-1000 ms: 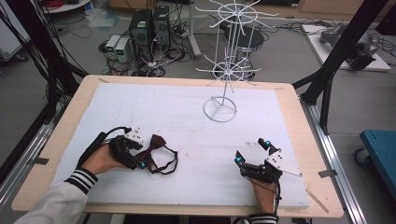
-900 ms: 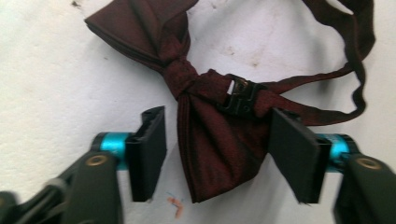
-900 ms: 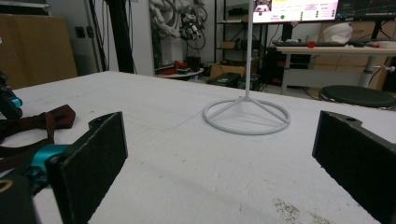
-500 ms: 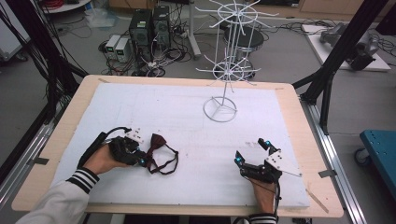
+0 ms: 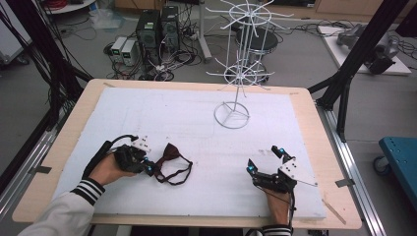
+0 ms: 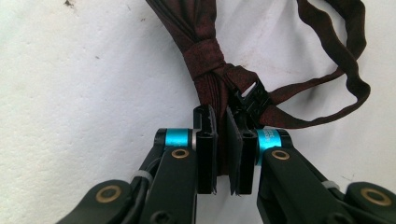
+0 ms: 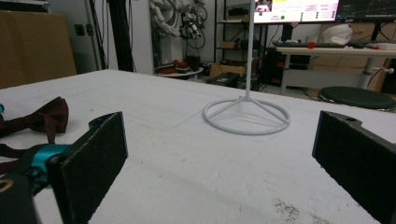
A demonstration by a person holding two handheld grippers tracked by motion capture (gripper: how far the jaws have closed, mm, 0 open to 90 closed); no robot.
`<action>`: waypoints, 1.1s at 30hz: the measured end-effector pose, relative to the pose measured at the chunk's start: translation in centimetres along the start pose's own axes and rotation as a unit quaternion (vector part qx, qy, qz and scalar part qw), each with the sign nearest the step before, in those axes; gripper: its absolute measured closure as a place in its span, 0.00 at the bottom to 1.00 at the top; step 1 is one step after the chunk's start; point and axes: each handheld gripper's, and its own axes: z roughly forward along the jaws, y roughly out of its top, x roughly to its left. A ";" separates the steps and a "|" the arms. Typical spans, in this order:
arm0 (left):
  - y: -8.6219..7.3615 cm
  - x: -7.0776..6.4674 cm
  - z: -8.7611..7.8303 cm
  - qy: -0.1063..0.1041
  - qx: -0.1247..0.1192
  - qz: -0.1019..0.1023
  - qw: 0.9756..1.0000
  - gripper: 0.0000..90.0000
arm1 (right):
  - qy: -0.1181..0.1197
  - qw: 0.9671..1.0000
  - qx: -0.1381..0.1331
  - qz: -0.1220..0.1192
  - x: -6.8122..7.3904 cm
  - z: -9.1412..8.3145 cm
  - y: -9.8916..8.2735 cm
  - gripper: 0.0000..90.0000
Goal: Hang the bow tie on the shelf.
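The bow tie (image 5: 169, 164), dark maroon with a thin strap looped out behind it, lies flat on the white pad (image 5: 196, 123) of the bench (image 5: 305, 98), in the near left part, just ahead of the person's left hand (image 5: 105, 169). Its long axis runs slantwise from the left gripper (image 5: 147, 168) away and to the right in the high view; in the left gripper view the knot (image 6: 205, 58) sits straight ahead of the jaws and the strap (image 6: 345, 70) curves off to the right. The left gripper has just been closing and now pinches the near wing of the bow tie, a thin fold of fabric caught between its pads, right beside the small black clasp (image 6: 250, 95).

The right gripper (image 5: 265, 160) rests well apart on the right side of the pad, jaws spread wide with nothing between them, pointing towards the white wire display stand (image 5: 236, 69) whose ring base (image 7: 246, 114) stands at the far middle of the pad. So the left hand is the nearer by far, and the stand lies ahead and to the right of the bow tie; any carry there would probably run along that diagonal.

How much cloth the pads hold is hard to judge, since the jaws cover the wing's end. The upper edge of the left gripper view cuts off the far wing, and the stand's hooks blur into the cluttered floor behind.
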 end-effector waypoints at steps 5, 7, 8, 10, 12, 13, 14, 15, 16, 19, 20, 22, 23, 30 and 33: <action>0.0 0.0 -0.3 0.004 -0.014 0.001 1.000 0.92 | 0.003 1.000 0.002 0.000 0.0 0.0 0.0 0.03; 0.0 0.1 -0.5 0.004 -0.023 0.002 1.000 0.92 | 0.004 1.000 0.005 -0.002 0.0 0.1 0.0 0.03; 0.0 0.2 -0.7 0.005 -0.029 0.002 1.000 0.92 | 0.008 1.000 0.010 -0.004 0.0 0.2 0.1 0.03; -0.1 0.3 -1.0 0.004 -0.044 0.000 0.999 0.92 | 0.011 1.000 0.013 -0.011 0.1 0.2 0.1 0.03; -0.1 0.5 -1.5 0.002 -0.050 0.005 0.999 0.92 | 0.010 1.000 0.014 -0.009 0.1 0.3 0.2 0.03; -0.2 0.6 -1.7 0.000 -0.057 0.007 0.998 0.92 | 0.010 1.000 0.014 -0.009 0.1 0.3 0.2 0.03; -0.2 0.6 -1.9 -0.004 -0.065 0.007 0.998 0.92 | 0.007 1.000 0.015 -0.006 -0.1 0.3 0.2 0.03; -0.3 0.5 -2.1 -0.004 -0.073 0.004 0.997 0.92 | 0.007 1.000 0.015 -0.006 -0.1 0.3 0.2 0.03; -0.3 0.5 -2.2 -0.007 -0.081 0.003 0.997 0.92 | 0.009 1.000 0.017 0.007 -0.2 0.4 0.4 0.03; -0.4 0.3 -2.7 -0.009 -0.107 0.000 0.994 0.92 | 0.010 1.000 0.022 0.008 -0.3 0.5 0.9 0.03; -0.4 0.3 -3.0 -0.008 -0.111 0.005 0.994 0.92 | 0.016 1.000 0.024 0.003 -0.2 0.7 1.7 0.03; -0.4 0.2 -3.3 -0.008 -0.120 0.008 0.993 0.92 | 0.019 1.000 0.024 -0.001 -0.1 0.8 2.2 0.03; -0.4 0.1 -3.4 -0.009 -0.128 0.008 0.992 0.92 | 0.027 0.999 0.029 0.000 0.0 0.8 2.7 0.03; -0.2 -0.3 -4.6 -0.013 -0.159 0.025 0.987 0.92 | 0.090 0.995 0.043 0.006 0.4 2.3 5.4 0.03; 0.1 -0.4 -5.0 -0.016 -0.164 0.035 0.986 0.92 | 0.104 0.993 0.048 0.017 0.5 2.6 5.9 0.03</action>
